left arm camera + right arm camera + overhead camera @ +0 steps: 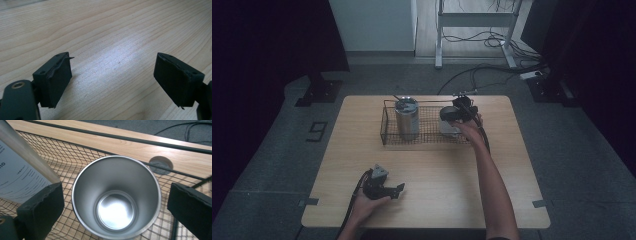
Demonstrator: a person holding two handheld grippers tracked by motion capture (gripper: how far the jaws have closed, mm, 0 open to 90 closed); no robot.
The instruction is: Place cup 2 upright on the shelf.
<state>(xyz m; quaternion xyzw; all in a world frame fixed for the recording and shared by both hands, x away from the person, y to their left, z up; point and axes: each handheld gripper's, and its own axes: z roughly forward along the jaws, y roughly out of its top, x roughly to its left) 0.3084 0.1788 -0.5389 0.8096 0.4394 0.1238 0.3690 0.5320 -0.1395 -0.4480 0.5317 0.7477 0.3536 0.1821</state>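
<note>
Steel cup (pixel 116 197) upright in wire basket (pixel 388 131), beside taller tumbler (pixel 406 118). Right gripper (pixel 112 207) spread above it, clear of rim. Likely light, rigid, slick: pinch the wall below rim. Left gripper (pixel 112 80) spread over table (pixel 105 32).

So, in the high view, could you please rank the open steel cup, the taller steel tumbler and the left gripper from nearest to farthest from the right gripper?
1. Open steel cup: directly beneath the right gripper, at the wire basket's right end.
2. Taller steel tumbler: in the basket's left part.
3. Left gripper: near the table's front edge, jaws open.
</note>
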